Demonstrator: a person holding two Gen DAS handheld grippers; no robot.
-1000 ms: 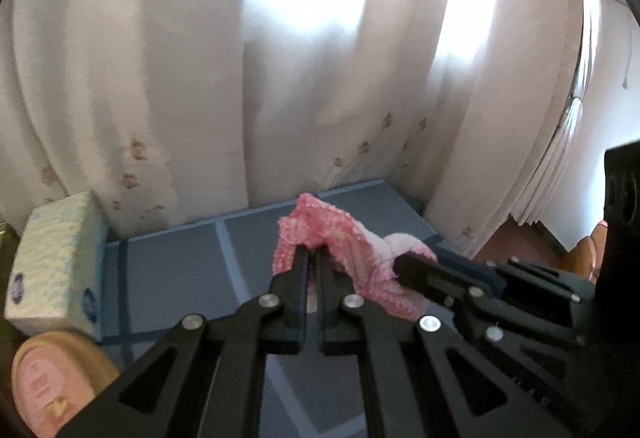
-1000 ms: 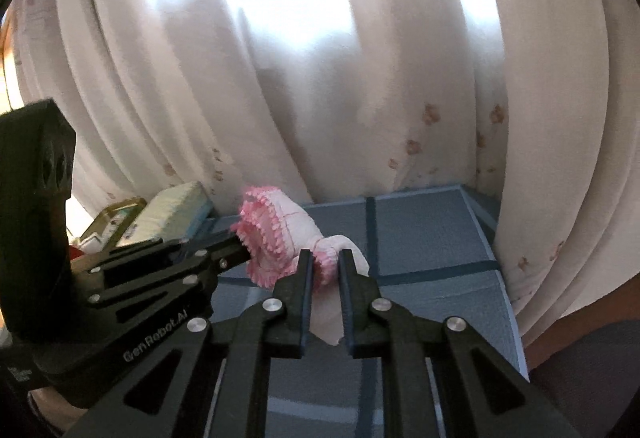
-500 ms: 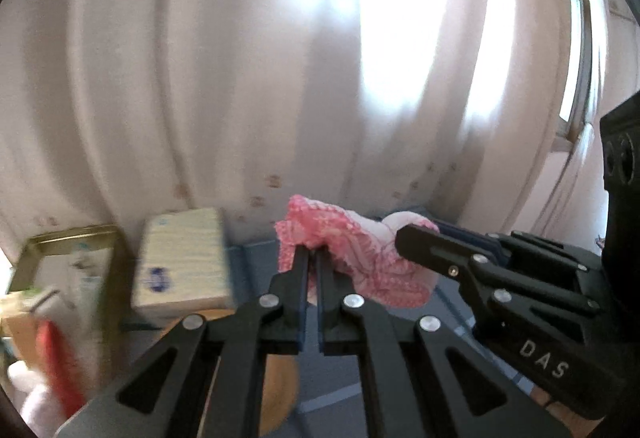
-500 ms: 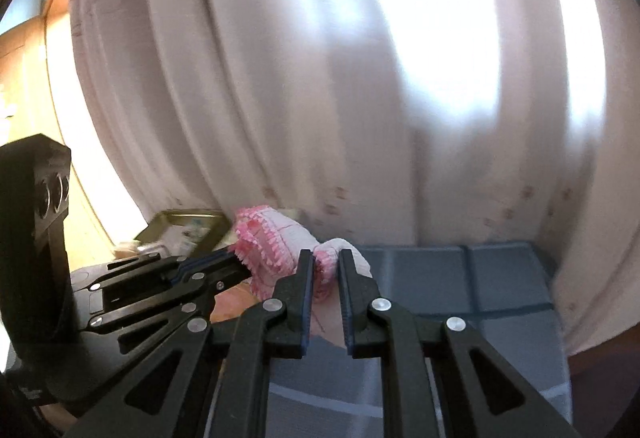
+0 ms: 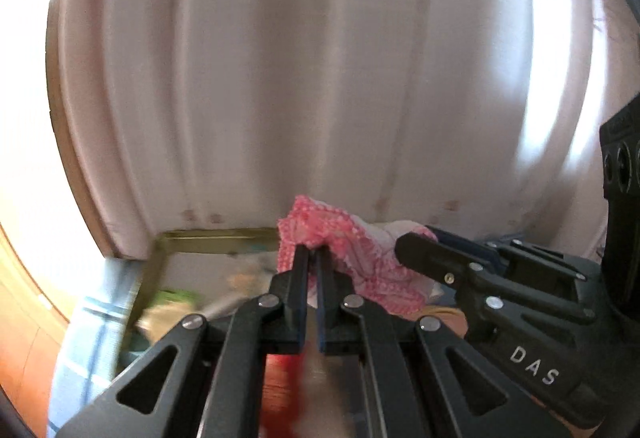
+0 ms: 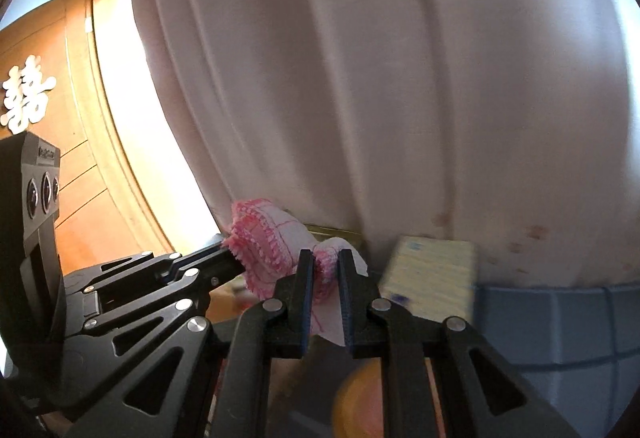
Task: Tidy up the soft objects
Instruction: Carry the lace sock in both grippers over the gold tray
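The pink cloth [image 5: 352, 258] hangs in the air between my two grippers, above the clutter at the left end of the blue tabletop [image 6: 560, 322], in front of the white curtain [image 5: 320, 77]. My left gripper [image 5: 313, 252] has its fingers pressed together on one frilly edge, and my right gripper [image 6: 325, 258] pinches the other bunched end, so the cloth is slung between them with a slack fold drooping.

I judge I am carrying it toward the gold-rimmed box [image 5: 208, 238] just below and beyond my left fingers. To do this well, I should keep both pinches firm and move the two hands together, at an even spacing, so the thin fabric neither tears loose nor sags onto the things underneath. The view is blurred, so I would slow down before lowering. The tissue pack [image 6: 432, 278] sits just beside my right fingers; I should pass clear of it. Once over the box, both ends should go down level before either pinch lets go.
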